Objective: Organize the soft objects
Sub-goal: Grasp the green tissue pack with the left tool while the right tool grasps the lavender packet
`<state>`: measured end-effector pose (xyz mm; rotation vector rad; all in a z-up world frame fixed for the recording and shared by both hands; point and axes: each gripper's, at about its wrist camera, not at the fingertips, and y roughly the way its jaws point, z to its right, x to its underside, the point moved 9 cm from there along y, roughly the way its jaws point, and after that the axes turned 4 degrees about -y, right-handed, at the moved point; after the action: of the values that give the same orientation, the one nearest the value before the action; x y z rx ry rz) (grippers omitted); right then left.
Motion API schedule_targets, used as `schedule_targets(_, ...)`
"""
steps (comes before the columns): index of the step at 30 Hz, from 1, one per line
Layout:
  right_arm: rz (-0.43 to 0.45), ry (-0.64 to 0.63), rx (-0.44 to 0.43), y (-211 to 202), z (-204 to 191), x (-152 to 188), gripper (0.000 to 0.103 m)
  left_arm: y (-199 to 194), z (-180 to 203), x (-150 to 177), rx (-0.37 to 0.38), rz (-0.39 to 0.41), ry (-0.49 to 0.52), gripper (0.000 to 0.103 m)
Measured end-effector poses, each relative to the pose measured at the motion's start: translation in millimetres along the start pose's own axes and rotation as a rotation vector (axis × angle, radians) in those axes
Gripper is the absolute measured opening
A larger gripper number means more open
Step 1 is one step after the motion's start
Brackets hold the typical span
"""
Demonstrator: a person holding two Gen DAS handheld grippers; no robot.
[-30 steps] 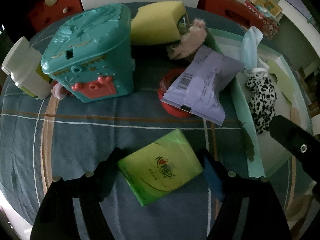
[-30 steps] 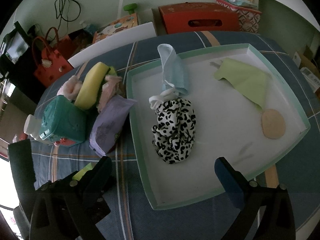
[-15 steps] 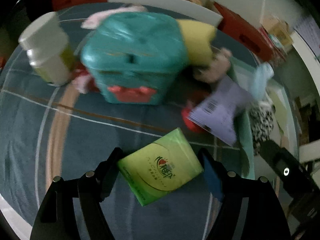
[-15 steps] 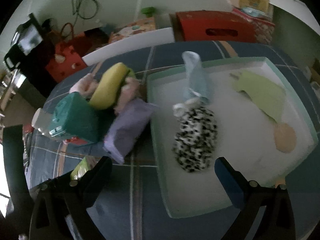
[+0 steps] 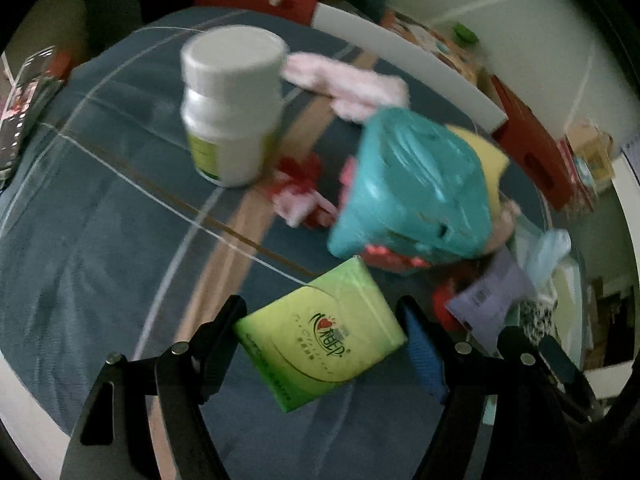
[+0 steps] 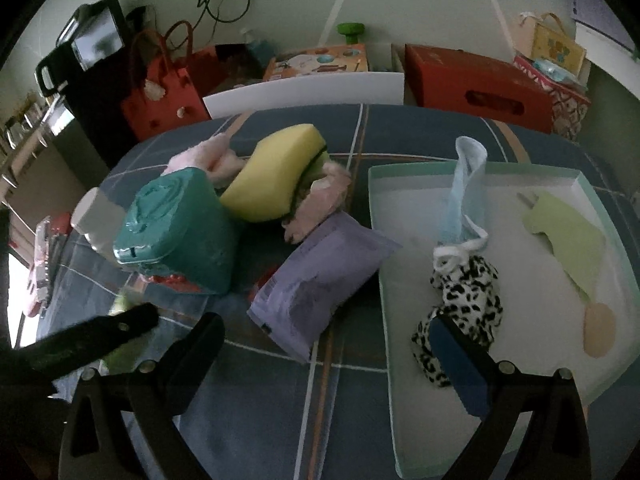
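Green tissue pack [image 5: 320,332] clamped in left gripper [image 5: 320,336] jaws, above tablecloth [image 5: 100,240].

Blurred red-pink item [image 5: 301,196], perhaps a bow.

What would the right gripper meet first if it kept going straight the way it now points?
Probably the lavender soft pack on the blue plaid tablecloth: it lies just ahead between the open fingers of the right gripper. Depth is unclear, so it might touch the cloth first.
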<state>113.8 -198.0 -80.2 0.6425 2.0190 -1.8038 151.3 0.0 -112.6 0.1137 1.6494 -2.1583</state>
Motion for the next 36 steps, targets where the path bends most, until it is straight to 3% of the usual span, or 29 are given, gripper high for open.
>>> schedule_targets(9,-0.024,-0.007,-0.011,17,-18,-6,0.102,3,1,-7,0.038,-0.004,-0.053,0.078)
schedule_targets(20,-0.032,-0.040,0.080,32,-17,-13,0.088,-4,-6,-3,0.057,-0.015,-0.072,0.078)
schedule_targets(28,-0.052,-0.054,0.054,41,-30,-9,0.083,-3,-5,-2,0.062,-0.024,-0.073,0.078)
schedule_targets(36,-0.070,0.001,0.028,46,-20,-7,0.068,-2,-6,-3,0.065,-0.027,-0.072,0.078)
